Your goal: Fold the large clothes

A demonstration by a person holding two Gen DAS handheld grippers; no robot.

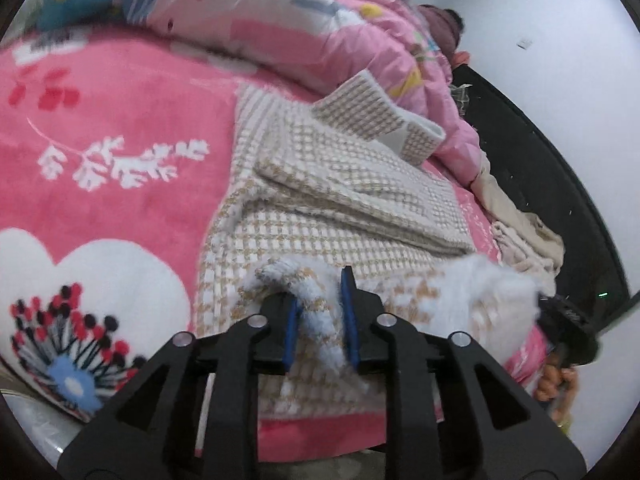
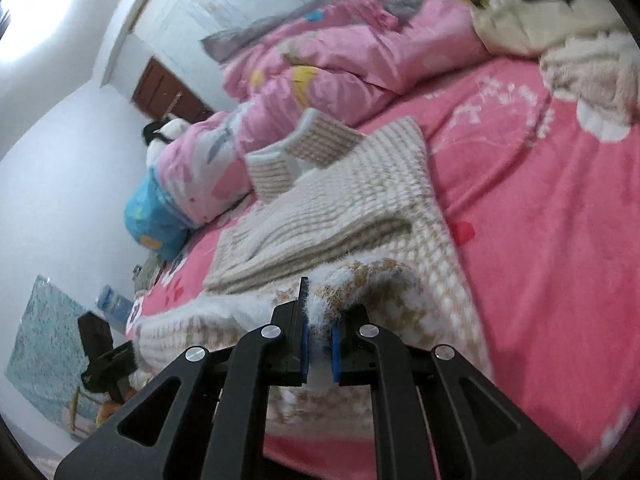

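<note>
A beige-and-white houndstooth knit sweater lies partly folded on the pink bed blanket, its sleeves laid across the body. My left gripper is shut on the sweater's fuzzy near hem. My right gripper is shut on the same hem farther along and also shows at the right in the left wrist view. The sweater stretches away from both grippers toward the quilt. The hem is lifted slightly off the blanket.
A crumpled pink quilt lies behind the sweater. A blue pillow sits beside it. Cream clothes are heaped on the bed's far side. A black bed frame runs along the white wall.
</note>
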